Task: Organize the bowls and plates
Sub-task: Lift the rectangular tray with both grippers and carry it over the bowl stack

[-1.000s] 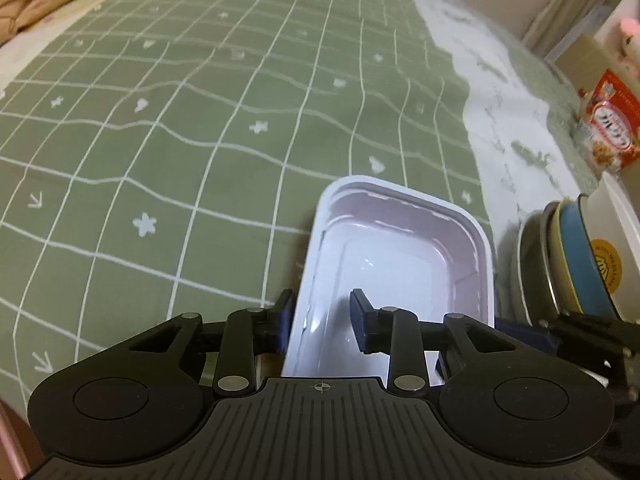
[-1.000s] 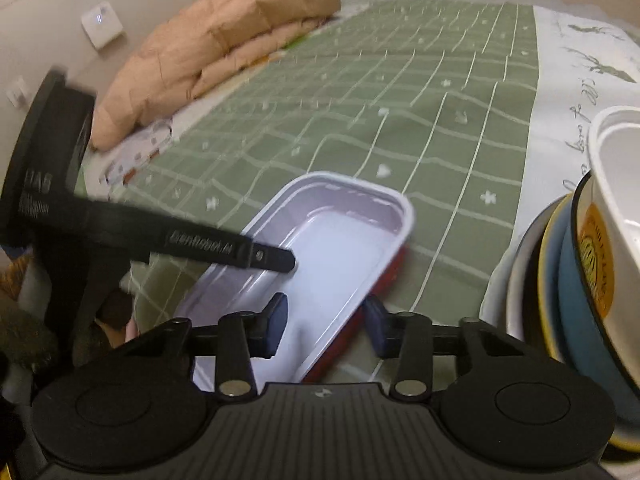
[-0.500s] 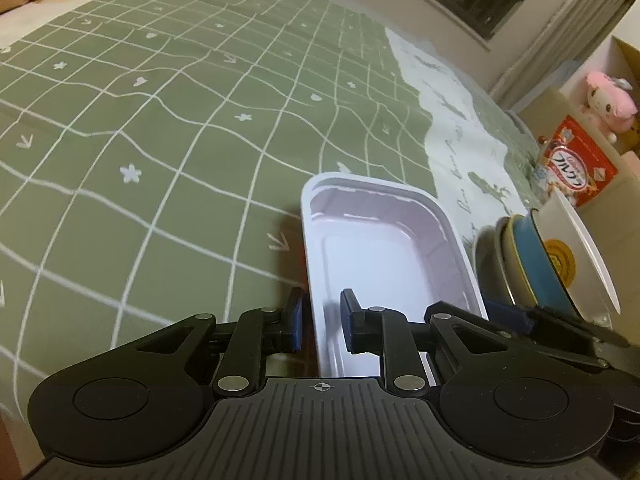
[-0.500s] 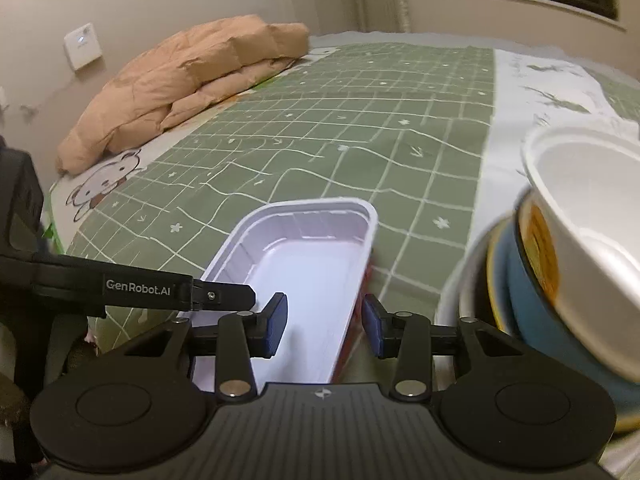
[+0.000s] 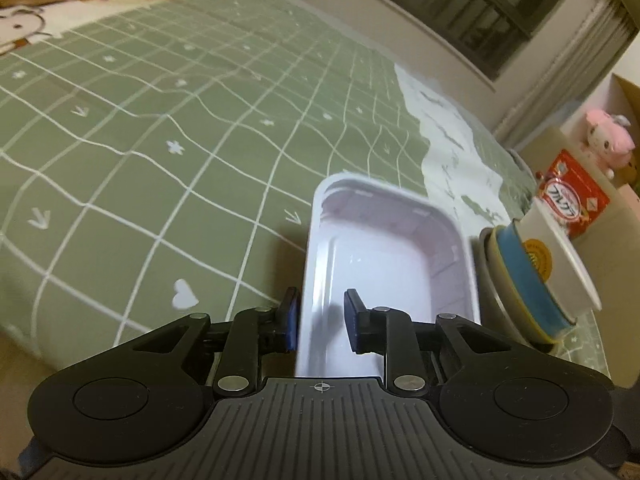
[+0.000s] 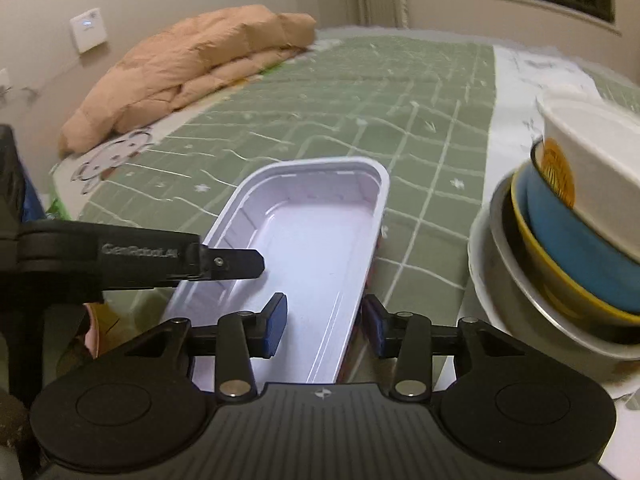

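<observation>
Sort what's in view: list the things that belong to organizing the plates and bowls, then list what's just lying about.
Belongs to the job:
white rectangular tray
stack of bowls and plates
left claw, opening, straddling the tray's left wall
right claw, straddling its right wall

Just lying about:
peach quilt
cereal box
pink plush toy

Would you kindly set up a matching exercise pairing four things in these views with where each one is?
Things:
1. tray
2. bowl stack
3. quilt
4. cereal box

Places:
A. on the bed's far side, by the wall
B. between both tools, a side wall in each
C. off the bed, beside a pink plush toy
D. right of the tray

Pairs: 1-B, 2-D, 3-A, 4-C
</observation>
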The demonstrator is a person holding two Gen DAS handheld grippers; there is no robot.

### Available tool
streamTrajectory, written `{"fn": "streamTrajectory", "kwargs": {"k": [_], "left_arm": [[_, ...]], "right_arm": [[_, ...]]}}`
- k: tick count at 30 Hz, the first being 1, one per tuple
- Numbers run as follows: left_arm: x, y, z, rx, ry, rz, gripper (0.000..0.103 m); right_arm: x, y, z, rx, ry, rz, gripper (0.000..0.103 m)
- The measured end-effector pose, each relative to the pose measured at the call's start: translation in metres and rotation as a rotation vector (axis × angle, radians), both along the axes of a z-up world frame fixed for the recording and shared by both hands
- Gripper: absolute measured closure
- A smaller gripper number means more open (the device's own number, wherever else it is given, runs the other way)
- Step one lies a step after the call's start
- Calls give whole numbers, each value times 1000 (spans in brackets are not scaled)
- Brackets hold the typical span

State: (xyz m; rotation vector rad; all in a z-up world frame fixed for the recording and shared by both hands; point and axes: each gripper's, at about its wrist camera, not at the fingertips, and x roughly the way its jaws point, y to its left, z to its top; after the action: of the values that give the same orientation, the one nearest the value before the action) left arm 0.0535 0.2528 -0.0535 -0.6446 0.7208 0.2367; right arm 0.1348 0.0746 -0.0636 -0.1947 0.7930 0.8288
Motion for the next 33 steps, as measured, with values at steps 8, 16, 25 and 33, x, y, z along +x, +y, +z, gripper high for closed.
{"fn": "streamTrajectory", "kwargs": {"k": [8,16,25,33], "left_arm": [[17,-27,92,105,-38,-11,76],[99,-76,191,101,-102,-176,76],[176,-154,222,79,-106,-426,74],[196,-158,165,45,-2,-440,75]], "right_arm": [[9,-27,81,149,-66,-5,62],[65,-88,177,227,-115,-128,62],[116,-176,230,304,-99,-296,62],[147,-186,174,237,-1,-341,62]]}}
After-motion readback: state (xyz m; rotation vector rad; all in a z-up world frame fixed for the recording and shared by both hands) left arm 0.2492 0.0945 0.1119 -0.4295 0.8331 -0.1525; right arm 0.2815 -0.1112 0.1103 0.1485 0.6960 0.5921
